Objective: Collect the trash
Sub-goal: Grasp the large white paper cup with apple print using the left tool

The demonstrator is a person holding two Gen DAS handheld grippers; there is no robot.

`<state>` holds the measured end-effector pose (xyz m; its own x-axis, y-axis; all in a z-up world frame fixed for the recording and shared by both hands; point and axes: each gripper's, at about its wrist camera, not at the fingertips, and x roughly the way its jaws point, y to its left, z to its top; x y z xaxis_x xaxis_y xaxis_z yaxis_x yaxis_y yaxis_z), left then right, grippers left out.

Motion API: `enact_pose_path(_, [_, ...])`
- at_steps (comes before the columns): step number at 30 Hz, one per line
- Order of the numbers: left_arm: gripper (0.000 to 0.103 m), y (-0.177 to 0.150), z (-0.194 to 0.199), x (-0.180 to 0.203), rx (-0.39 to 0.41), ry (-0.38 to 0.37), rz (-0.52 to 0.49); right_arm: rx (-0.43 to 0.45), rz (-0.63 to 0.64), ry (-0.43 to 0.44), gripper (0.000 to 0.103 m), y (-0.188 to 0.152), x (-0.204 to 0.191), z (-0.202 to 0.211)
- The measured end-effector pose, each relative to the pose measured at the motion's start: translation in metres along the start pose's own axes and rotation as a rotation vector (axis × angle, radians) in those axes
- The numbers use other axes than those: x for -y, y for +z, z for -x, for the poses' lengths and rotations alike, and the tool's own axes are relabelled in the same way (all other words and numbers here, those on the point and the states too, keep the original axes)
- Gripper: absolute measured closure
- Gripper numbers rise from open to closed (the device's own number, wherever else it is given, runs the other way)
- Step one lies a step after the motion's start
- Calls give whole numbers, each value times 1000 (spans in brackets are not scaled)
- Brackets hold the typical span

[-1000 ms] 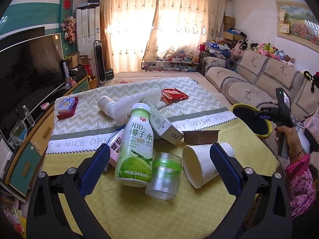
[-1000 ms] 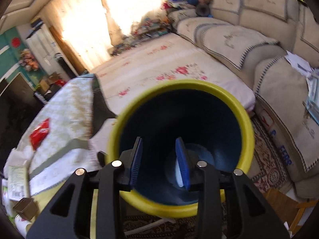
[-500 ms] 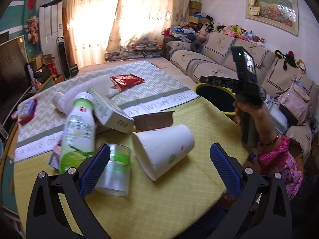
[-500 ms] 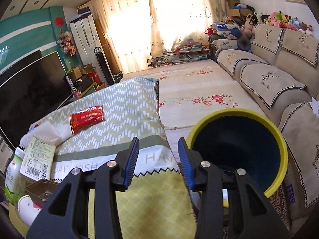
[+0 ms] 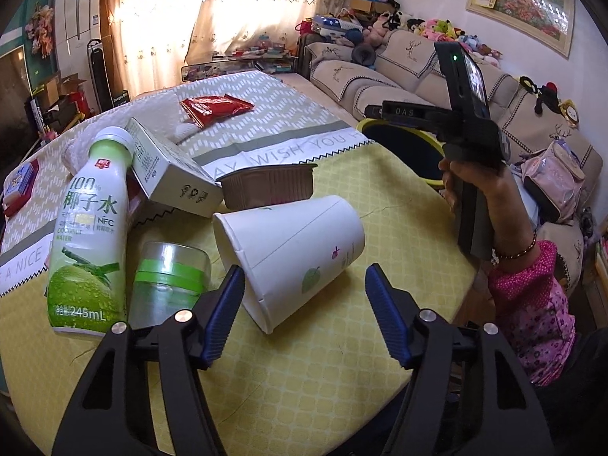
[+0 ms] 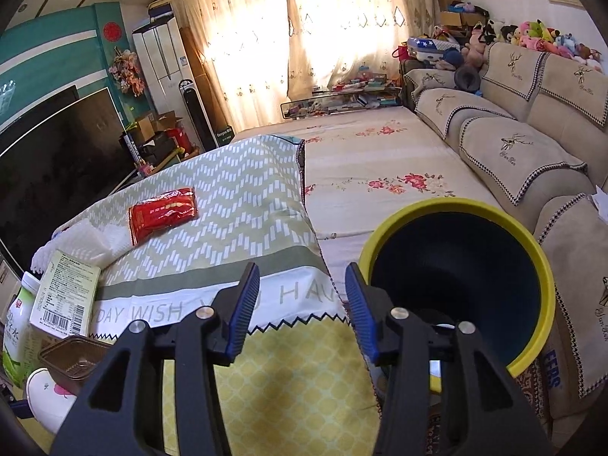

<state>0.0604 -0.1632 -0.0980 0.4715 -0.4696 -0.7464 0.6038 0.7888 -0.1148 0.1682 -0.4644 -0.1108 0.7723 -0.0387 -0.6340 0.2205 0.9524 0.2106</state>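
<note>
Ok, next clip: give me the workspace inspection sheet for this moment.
Surface: table under yellow cloth.
Job's things: white paper cup on its side; coconut-water bottle; carton; brown tray; red wrapper; yellow-rimmed bin beside the table.
Clutter: clear jar with green band.
Grippers: left tongs open, just been closing, cup's rim between them, untouched; right tongs open, just been opening, empty.
Cables: nothing seen.
Surroundings: sofa, TV, curtains.
</note>
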Motion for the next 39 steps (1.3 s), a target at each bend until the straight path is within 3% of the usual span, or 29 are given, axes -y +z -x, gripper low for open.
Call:
enact_pose_path(12, [51,-1,-10,3,-24,-14,-38,-14,8,-8,57,-2,-2,-3])
enact_pose_path(31, [53,3,-17,10,-33,-1,-67,-14,13,-6,54,-3,-3,-6])
enact_pose_path(37, [66,4,-19,5,-32,-6,-48,-15,18,-5,53,-4,-3,-6])
enact_pose_path(39, [76,4,-18,5,-28,-6,-50,-16,19,-4,53,-3,-3,-5])
